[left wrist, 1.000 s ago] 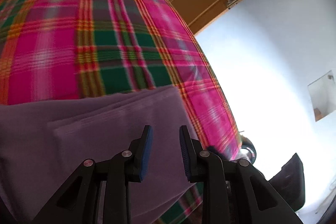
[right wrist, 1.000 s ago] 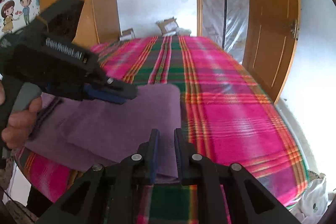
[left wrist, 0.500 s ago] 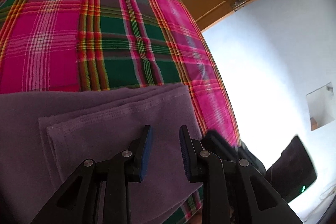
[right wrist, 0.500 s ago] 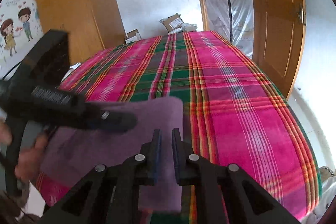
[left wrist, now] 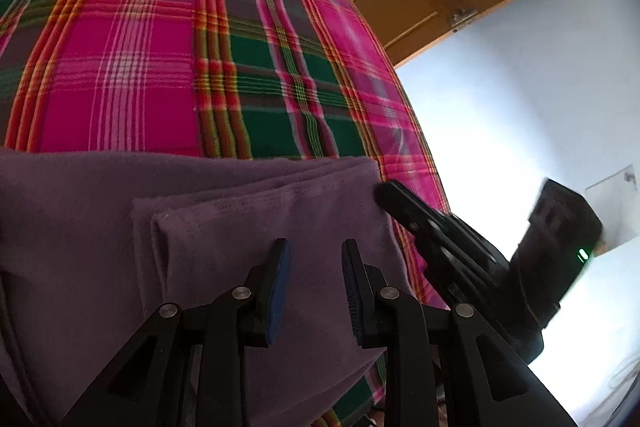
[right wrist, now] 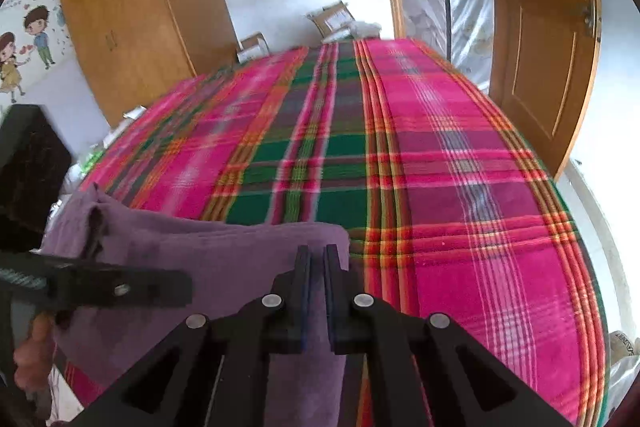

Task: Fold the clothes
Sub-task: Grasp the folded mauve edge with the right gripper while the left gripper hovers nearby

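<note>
Right claw [right wrist: 317,259] nearly shut over garment [right wrist: 224,251].

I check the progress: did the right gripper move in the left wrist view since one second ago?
Yes. The right gripper advanced from the bedsheet's near edge to the cloth's far right corner.

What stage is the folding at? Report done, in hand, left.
Done: the purple garment lies on the plaid bedcover already doubled over, with stacked layered edges showing. In hand: the right gripper looks shut at the garment's right edge, though a pinch on cloth isn't clear; the left gripper hangs open above the fold. Left: probably a final fold and smoothing.
</note>
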### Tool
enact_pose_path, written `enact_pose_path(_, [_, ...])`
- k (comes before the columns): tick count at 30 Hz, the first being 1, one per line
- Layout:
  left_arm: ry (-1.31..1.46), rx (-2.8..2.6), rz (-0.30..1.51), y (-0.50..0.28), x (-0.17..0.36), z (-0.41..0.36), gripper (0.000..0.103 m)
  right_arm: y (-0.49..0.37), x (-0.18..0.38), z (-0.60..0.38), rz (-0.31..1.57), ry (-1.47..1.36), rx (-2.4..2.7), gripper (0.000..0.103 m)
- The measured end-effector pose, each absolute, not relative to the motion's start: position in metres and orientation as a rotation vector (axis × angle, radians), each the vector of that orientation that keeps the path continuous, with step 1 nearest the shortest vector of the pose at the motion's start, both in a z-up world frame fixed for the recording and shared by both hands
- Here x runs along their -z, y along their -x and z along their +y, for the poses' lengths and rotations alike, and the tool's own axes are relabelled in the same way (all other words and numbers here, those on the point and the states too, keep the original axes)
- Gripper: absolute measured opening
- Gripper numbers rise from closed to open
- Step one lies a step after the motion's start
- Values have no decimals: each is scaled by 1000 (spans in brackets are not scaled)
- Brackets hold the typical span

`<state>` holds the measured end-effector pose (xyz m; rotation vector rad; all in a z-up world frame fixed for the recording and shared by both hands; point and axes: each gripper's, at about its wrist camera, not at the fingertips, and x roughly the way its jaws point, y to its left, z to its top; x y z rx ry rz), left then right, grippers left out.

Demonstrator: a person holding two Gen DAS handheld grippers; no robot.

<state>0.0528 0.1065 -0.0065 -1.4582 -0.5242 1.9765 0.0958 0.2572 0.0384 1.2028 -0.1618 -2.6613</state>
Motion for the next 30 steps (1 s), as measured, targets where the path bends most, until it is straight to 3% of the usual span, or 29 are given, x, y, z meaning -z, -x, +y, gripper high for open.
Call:
enact_pose_path(15, [1481,-2007,-531,-63,7,79,27,-79,-36,251,-145,-1259,2659,6])
enact_pose_path(30, [1476,-2044,-503,-82,4,64,27,-131,-47,247,-152,-1239,2695,6])
